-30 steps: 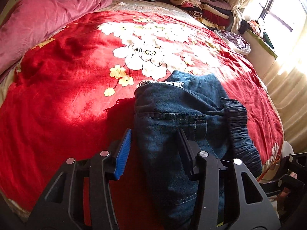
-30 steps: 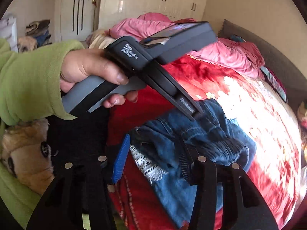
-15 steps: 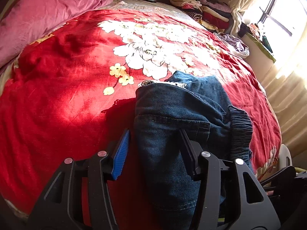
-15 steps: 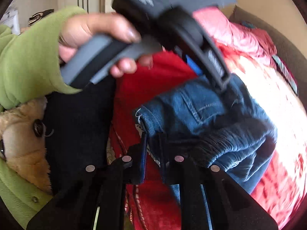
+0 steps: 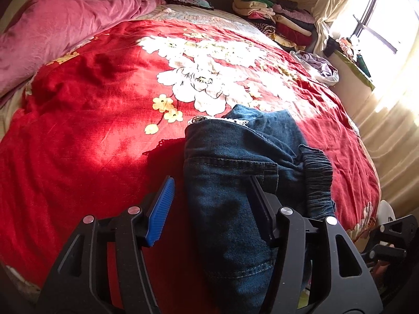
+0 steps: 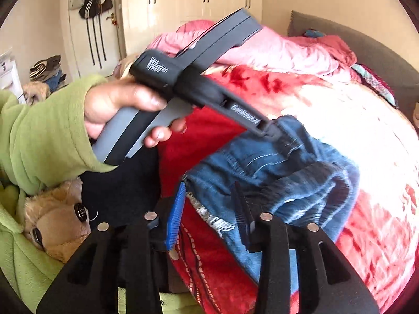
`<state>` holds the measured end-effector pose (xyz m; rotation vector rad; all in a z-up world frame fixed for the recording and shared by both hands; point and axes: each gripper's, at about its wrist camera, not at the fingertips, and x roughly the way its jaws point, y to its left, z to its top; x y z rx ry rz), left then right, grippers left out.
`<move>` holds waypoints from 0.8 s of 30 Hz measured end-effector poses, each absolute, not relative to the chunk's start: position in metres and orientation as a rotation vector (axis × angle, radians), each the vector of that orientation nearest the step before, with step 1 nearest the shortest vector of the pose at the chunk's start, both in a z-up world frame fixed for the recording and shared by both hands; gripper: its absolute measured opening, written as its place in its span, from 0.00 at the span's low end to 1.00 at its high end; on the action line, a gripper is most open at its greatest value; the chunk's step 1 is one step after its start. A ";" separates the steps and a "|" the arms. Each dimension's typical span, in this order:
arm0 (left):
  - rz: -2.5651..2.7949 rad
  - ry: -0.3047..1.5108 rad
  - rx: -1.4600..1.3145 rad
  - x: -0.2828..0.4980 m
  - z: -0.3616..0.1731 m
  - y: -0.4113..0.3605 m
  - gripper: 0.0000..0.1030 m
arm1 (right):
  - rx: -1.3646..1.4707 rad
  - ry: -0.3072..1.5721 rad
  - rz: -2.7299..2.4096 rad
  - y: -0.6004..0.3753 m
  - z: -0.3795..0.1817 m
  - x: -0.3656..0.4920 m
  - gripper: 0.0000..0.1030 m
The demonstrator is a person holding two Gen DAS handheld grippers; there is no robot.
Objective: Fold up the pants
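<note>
The pants (image 5: 235,172) lie bunched near the bed's (image 5: 78,136) foot edge. Both grippers — left gripper (image 5: 209,204), right gripper (image 6: 209,214) — gape, gripping nothing. Folding looks unfinished; next, likely pinch 1 hem.

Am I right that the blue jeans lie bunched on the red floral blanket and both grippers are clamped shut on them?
Not quite: both grippers are open. The left gripper in the left wrist view and the right gripper in the right wrist view hold nothing. The blue jeans do lie bunched on the red floral blanket.

red floral blanket (image 5: 91,120) | pink quilt (image 5: 60,28) | stacked clothes (image 5: 275,23) | wardrobe (image 6: 183,7)
</note>
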<state>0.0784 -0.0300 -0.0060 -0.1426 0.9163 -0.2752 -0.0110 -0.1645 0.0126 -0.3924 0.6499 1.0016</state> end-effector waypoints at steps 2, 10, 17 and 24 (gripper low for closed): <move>-0.276 0.908 -0.143 0.076 -0.002 -0.030 0.50 | -0.367 0.641 0.990 -0.172 0.021 -0.009 0.45; -0.265 0.876 -0.141 0.065 0.011 -0.030 0.58 | -0.272 0.615 0.902 -0.201 0.038 0.009 0.47; -0.252 0.852 -0.141 0.056 0.020 -0.028 0.65 | -0.234 0.591 0.798 -0.218 0.044 0.010 0.65; -0.230 0.830 -0.111 0.047 0.025 -0.029 0.73 | -0.176 0.597 0.694 -0.237 0.041 0.025 0.73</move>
